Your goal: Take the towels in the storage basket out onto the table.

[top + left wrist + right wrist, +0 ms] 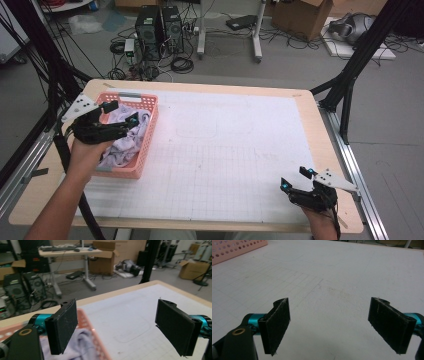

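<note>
A pink perforated basket [150, 131] stands at the table's left side with a crumpled lavender cloth [124, 137] inside it. My left gripper [121, 113] hovers over the basket with its jaws wide apart and nothing between them. In the left gripper view the cloth [81, 345] and the basket rim [96, 336] lie below the open left gripper [117, 327]. My right gripper [297, 179] rests near the table's front right corner, open and empty. In the right gripper view the right gripper [329, 326] faces the bare gridded mat [329, 282], with the basket [234, 248] at the far upper left.
A white gridded mat [225, 150] covers the wooden table [312, 115]. Beyond the table's far edge are computer towers [159, 30], cables, cardboard boxes [305, 17] and black frame legs [360, 55] on the floor.
</note>
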A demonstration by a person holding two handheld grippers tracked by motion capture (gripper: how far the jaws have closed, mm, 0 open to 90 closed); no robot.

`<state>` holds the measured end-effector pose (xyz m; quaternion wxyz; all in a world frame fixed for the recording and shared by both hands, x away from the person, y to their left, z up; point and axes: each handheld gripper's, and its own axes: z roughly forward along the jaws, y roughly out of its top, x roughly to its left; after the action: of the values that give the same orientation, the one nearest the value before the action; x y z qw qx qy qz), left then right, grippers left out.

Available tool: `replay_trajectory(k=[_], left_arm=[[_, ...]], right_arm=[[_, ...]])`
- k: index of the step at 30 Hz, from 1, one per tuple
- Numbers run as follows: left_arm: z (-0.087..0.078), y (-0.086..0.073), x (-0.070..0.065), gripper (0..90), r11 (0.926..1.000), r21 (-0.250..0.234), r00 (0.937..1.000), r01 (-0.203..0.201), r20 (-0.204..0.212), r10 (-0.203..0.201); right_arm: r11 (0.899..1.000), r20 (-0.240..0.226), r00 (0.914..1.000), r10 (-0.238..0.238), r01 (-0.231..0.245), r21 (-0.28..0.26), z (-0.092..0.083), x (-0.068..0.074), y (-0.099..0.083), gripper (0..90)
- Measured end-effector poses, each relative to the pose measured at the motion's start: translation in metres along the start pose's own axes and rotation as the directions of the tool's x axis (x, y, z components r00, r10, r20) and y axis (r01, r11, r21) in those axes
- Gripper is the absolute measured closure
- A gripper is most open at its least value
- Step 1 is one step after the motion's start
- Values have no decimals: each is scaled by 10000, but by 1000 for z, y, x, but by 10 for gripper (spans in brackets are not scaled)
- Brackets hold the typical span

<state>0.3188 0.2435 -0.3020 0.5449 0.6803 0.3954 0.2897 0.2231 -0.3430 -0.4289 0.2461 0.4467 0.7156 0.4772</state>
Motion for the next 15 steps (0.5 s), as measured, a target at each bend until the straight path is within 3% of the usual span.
replay_trajectory(k=[4,9,11,12,15], left_arm=[[4,-7,20,184,9968,796,9986,16,-521,26],[20,-23,37,184,9780,2078,9979,185,-645,-52],[33,-35,44,186,9595,2786,9960,414,-871,-177],[33,-35,44,186,9595,2786,9960,414,-871,-177],[45,-44,50,187,9303,3644,9951,413,-989,-55]], right_arm=[[10000,-35,10000,-7,8,28,1,0,0,166],[10000,-5,10000,5,-5,-14,0,0,0,166],[10000,26,10000,30,-30,21,-1,0,-1,166],[10000,26,10000,30,-30,21,-1,0,-1,166],[10000,32,10000,33,-33,25,-1,0,-1,166]])
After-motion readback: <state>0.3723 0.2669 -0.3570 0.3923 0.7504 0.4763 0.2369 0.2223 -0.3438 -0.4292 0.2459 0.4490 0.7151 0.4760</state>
